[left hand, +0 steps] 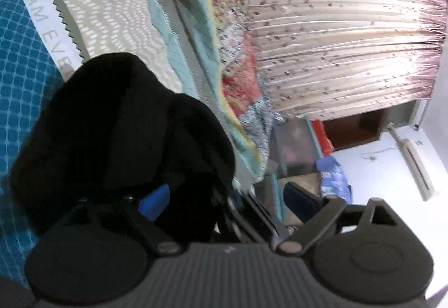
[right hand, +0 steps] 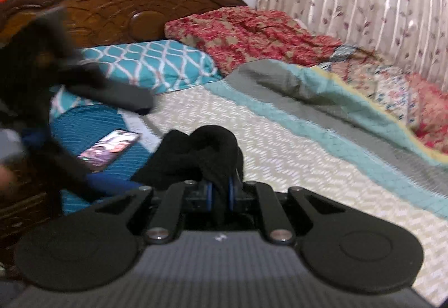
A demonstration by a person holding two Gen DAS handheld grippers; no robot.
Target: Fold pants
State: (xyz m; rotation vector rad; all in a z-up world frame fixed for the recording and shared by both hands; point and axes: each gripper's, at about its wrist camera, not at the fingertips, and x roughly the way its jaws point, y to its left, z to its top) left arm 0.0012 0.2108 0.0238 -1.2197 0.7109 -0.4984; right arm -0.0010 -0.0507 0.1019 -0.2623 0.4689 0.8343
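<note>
One pair of black pants (right hand: 204,151) is bunched into soft, thick folds on the cream patterned bedsheet (right hand: 294,156), near a phone (right hand: 109,149). The fabric is clamped between the closed pads of the right gripper (right hand: 221,193). The left gripper (left hand: 229,204) is spread wide, draped by dark cloth at one finger.

The black pants (right hand: 207,151) bunch over the right tool (right hand: 221,193), hiding its fingertips. In the left wrist view they cover most of the left tool's (left hand: 224,196) near finger. That tool appears in the right wrist view only as a dark smear, and the phone's (right hand: 109,149) screen is too blurred to read.
</note>
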